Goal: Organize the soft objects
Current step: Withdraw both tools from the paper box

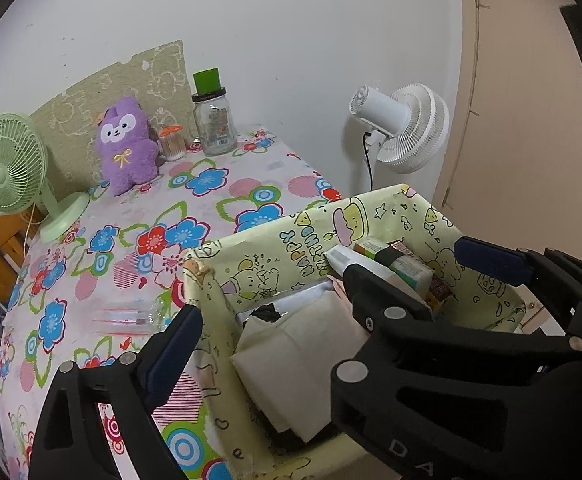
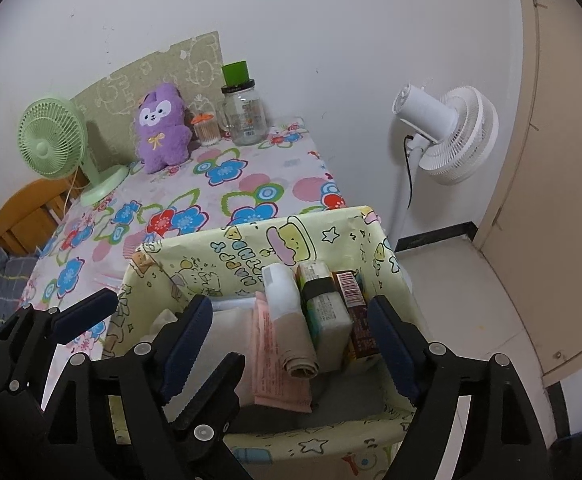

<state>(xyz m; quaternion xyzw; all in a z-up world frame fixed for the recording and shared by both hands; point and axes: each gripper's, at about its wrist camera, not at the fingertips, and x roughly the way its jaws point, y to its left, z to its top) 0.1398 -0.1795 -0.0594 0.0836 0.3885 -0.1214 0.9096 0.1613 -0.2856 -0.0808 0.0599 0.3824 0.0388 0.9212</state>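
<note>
Both tongs angled steeply down over a pale yellow cartoon-print fabric storage box [image 2: 211, 252] sitting at the near right corner of the table [image 2: 251, 184], which has a flowered pink cloth.

Left tongs [image 1: 331, 296]: jaws wide apart, nothing pressed between them. Left blue pad [image 1: 171, 352] hangs outside the box's left wall over the cloth, right pad above the box's right part. Below the gap lies a folded cream-white soft pack [image 1: 291, 356] in the box's left half.

Right tongs [image 2: 291, 344]: jaws spread wide, gripping nothing. They straddle the box's right half, right blue pad [image 2: 391, 344] beside the right wall. Between them, untouched: a rolled beige and white tube-shaped pack [image 2: 291, 320], a flat pink packet [image 2: 271, 360] left of it, a pale green boxed pack with a black band [image 2: 327, 312] and a dark red carton [image 2: 355, 312] on the right.

The two black tools overlap in the middle, left one to the left.

Far end of table: fluffy purple plush toy [image 2: 163, 128] against the wall, green desk fan [image 2: 55, 144] at left, clear glass jar with green cap [image 2: 245, 108] at right. White standing fan [image 2: 447, 132] on the floor, right.
</note>
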